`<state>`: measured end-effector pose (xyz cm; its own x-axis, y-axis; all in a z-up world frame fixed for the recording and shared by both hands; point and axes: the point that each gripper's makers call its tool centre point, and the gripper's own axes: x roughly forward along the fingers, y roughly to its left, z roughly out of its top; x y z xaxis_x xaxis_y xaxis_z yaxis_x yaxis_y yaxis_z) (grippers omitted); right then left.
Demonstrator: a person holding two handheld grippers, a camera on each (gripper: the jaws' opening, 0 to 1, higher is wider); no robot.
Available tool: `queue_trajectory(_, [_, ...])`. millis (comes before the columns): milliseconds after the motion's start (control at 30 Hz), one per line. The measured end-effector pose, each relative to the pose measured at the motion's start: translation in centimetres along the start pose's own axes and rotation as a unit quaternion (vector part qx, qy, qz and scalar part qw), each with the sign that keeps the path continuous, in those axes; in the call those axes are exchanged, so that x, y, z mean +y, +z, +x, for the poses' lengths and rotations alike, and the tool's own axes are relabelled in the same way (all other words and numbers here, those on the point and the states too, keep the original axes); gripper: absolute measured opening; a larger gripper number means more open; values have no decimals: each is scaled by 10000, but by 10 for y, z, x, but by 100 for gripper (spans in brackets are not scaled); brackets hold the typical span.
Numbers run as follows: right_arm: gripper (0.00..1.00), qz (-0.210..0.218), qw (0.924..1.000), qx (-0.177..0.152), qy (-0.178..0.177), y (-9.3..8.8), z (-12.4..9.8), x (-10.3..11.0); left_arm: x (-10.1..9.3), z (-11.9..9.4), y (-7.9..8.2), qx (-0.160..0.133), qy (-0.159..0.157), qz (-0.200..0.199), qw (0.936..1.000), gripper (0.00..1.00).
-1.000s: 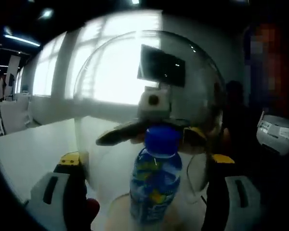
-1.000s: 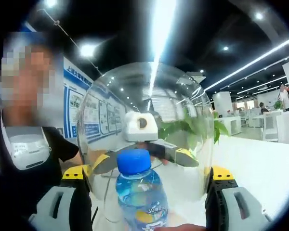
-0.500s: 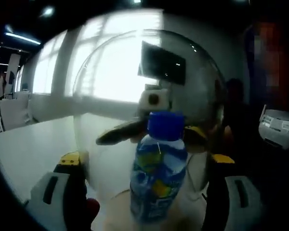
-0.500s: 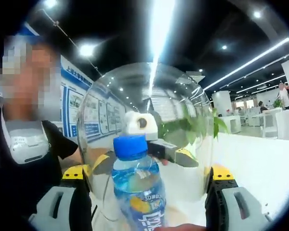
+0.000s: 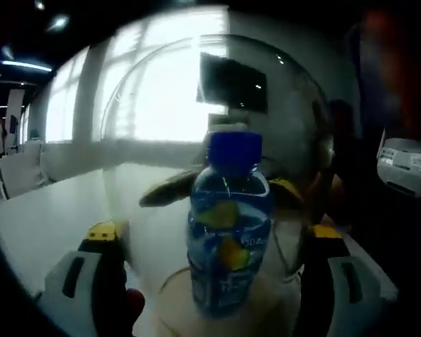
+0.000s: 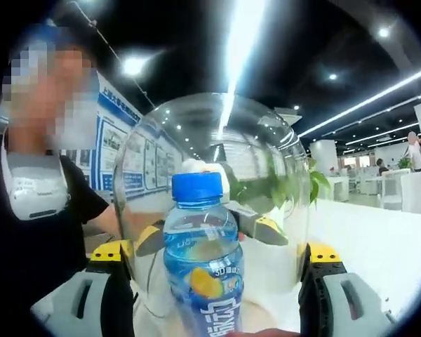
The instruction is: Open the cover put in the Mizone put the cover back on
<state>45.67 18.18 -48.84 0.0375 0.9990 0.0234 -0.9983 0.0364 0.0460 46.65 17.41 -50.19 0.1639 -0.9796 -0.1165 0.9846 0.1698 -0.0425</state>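
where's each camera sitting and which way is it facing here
Left gripper view: rides on the left gripper, facing bright windows and a wall screen; a dark torso shows at right.
Right gripper view: rides on the right gripper, facing the person in a black shirt under ceiling lights.
Shared: the clear dome cover held between the jaws with the Mizone bottle before it, and the opposite gripper seen through the dome.

Your table (image 5: 49, 217) is white and runs pale and bare toward the windows in the left gripper view; in the right gripper view its top (image 6: 379, 246) stretches off to the right. Whether the Mizone bottle (image 5: 228, 239) and the clear cover (image 6: 266, 175) rest on it — you can't tell.
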Motion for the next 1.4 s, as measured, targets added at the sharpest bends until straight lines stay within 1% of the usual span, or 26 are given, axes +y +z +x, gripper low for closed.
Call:
queue_trajectory(67, [91,8,10000,-47,-11,0,-1,0,0,0,0,-4,10,4,10000,87])
queue_trajectory(200, [91,21,9997,-215,-62,1,-2,0,0,-1,1,-126,26,-6,9999,87])
queue_trajectory(333, [90,13,9999,-122,-67,1,0,1,0,-1,1,-132,56,11,9999,87])
queue_trajectory(400, [90,22,9999,-130,-74,0,0,0,1,-1,1,-115,83,10,9999,87])
queue_trajectory(533, [90,27,9999,-148,-76,0,1,-1,1,-2,2,-249,114,7,9996,86])
queue_trajectory(667, [90,42,9999,-132,-77,0,3,-1,1,-1,2,-134,135,-4,9998,87])
queue_trajectory(733, [90,32,9999,-128,-78,0,3,-1,1,-2,2,-223,137,0,9997,87])
queue_trajectory(800, [90,31,9999,-137,-80,0,4,0,2,-2,3,-251,140,-5,9996,87])
queue_trajectory(1400, [90,53,9998,-191,-83,0,4,-1,1,-2,3,-233,201,-13,9995,86])
